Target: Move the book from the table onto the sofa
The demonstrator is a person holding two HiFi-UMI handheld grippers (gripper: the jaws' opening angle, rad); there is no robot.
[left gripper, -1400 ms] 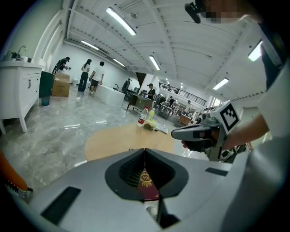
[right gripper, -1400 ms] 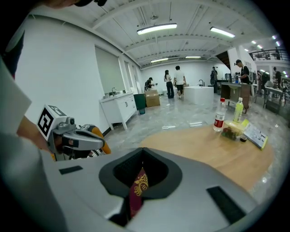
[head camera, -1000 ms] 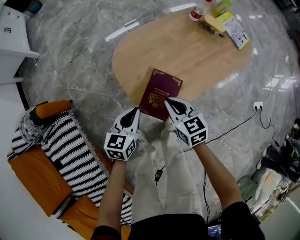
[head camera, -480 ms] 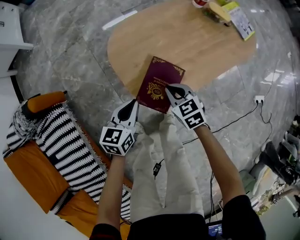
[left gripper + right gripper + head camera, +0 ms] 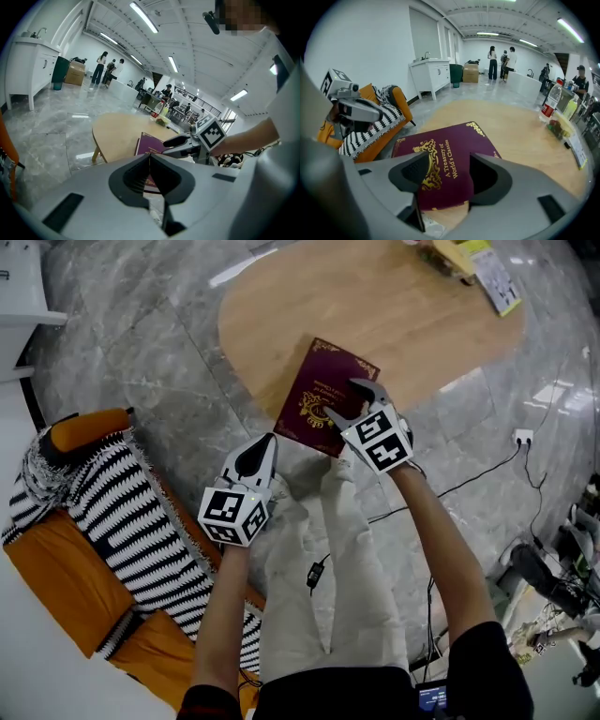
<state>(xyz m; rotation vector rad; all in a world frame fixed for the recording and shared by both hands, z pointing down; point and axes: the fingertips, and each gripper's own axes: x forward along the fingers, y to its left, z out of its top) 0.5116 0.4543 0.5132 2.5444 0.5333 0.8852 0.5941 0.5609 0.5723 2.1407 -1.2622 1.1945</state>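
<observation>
Book (image 5: 323, 395), a maroon hardback with gold print reading "A Treasury of World's Classics", lies flat on the near end of the oval wooden table (image 5: 394, 324), at 12 o'clock from the person. One corner juts just past the table's edge.

The right gripper (image 5: 349, 401) hangs tilted down over the book's near end. Its 2 jaws are opening and stand wide apart, 1 to each side of the cover. The book shows between them, but the pads do not press on it. The left gripper (image 5: 261, 457) has its jaws together with nothing between them. It hovers off the table at about 7 o'clock from the book, apart from it and above the person's pale trousers (image 5: 328, 559).

A second ago the right gripper's jaws were together with their tips at the book's near edge; now they are spread and reach farther over the cover. The book itself has not left its place.

An orange sofa (image 5: 56, 577) with a black-and-white striped blanket (image 5: 122, 512) stands at 8 o'clock, across a strip of grey marble floor (image 5: 141, 352). Yellow packets (image 5: 464, 254) sit at the table's far end, at 1 o'clock. A black cable (image 5: 469, 482) runs over the floor at 3 o'clock.
</observation>
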